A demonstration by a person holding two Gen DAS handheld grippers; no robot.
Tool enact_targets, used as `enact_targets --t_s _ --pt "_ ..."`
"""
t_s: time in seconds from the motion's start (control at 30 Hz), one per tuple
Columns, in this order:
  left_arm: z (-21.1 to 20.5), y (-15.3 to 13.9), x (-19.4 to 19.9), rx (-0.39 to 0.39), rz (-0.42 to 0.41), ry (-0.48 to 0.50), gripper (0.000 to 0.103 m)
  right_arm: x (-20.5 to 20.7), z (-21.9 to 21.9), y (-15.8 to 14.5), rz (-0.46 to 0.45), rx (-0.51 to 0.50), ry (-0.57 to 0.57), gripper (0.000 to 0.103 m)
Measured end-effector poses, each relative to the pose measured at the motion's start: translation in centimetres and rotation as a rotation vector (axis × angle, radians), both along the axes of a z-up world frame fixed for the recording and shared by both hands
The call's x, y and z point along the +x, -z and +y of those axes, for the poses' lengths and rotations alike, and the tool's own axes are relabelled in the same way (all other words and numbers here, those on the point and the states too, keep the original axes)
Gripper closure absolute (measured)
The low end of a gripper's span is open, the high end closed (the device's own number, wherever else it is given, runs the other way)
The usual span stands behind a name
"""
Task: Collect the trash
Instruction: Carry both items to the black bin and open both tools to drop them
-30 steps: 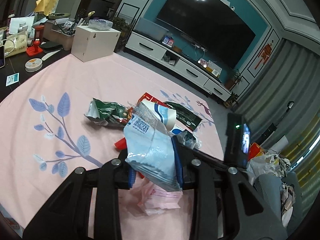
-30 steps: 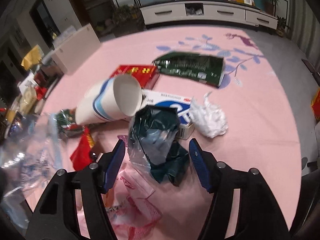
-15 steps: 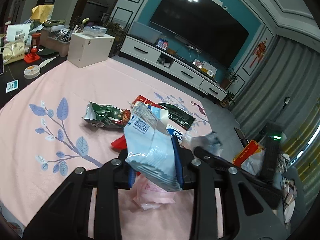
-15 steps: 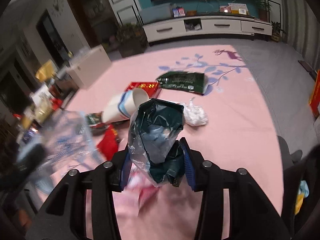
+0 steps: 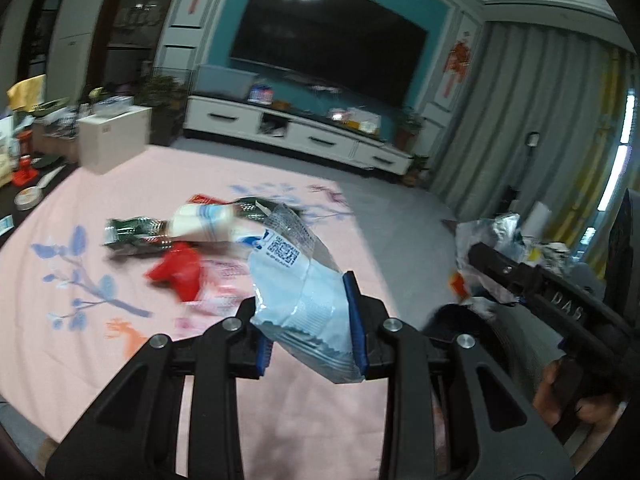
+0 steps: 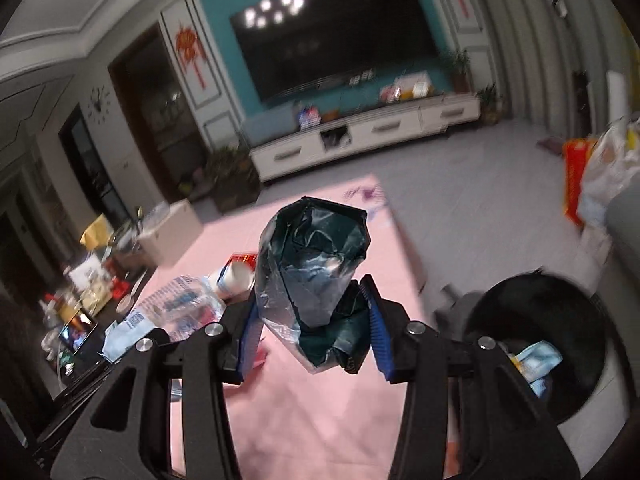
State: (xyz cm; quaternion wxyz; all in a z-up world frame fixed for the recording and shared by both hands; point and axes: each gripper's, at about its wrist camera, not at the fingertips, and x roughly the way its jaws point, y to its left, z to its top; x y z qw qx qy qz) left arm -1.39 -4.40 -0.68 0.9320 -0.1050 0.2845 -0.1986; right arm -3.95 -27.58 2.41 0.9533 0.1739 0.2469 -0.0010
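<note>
Living room, TV wall behind; pink tablecloth point(image 5: 120, 344) covers the work surface. Round dark bin point(image 6: 532, 344) sits at the table's right edge, some trash already inside. Left on the cloth: paper cup point(image 5: 204, 222), green packet point(image 5: 134, 234), red wrapper point(image 5: 178, 272); blurred, so the count is uncertain. Left gripper point(image 5: 310, 320) clamps a pale blue snack bag point(image 5: 304, 284) above the cloth. Right gripper point(image 6: 312, 332) clamps a crumpled dark green bag point(image 6: 312, 256), nearer the bin. Judgement: task partway, both bags yet to drop. Path to bin looks unobstructed.
</note>
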Motion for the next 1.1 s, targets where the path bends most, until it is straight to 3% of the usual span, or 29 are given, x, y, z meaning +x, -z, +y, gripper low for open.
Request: enact_targets --t_s 0.2,0.33,0.47,0.7,1.1 --pt "-5.3 -2.2 -1.8 -0.097 -0.021 0.141 0.071 -4.5 -3.9 -2.2 -0.099 -0.059 0.162 0.056" --pt "-9.6 -1.4 -1.3 -0.138 0.049 0.247 0.071 -5.9 -7.1 -1.9 -0.088 -0.09 0.318 0.056" --pt "-14.1 0.8 -0.4 -0.12 0.131 0.332 0.071 -5.5 -11.0 -0.1 -0.028 -0.02 0.384 0.056" --pt "-20.8 5.5 1.1 -0.056 0.269 0.425 0.071 -4.4 -16.3 4.2 0.066 0.152 0.403 0.056" --pt "-26.6 10.9 2.5 0.041 0.413 0.508 0.071 -2.1 -18.9 8.6 0.198 0.262 0.391 0.056"
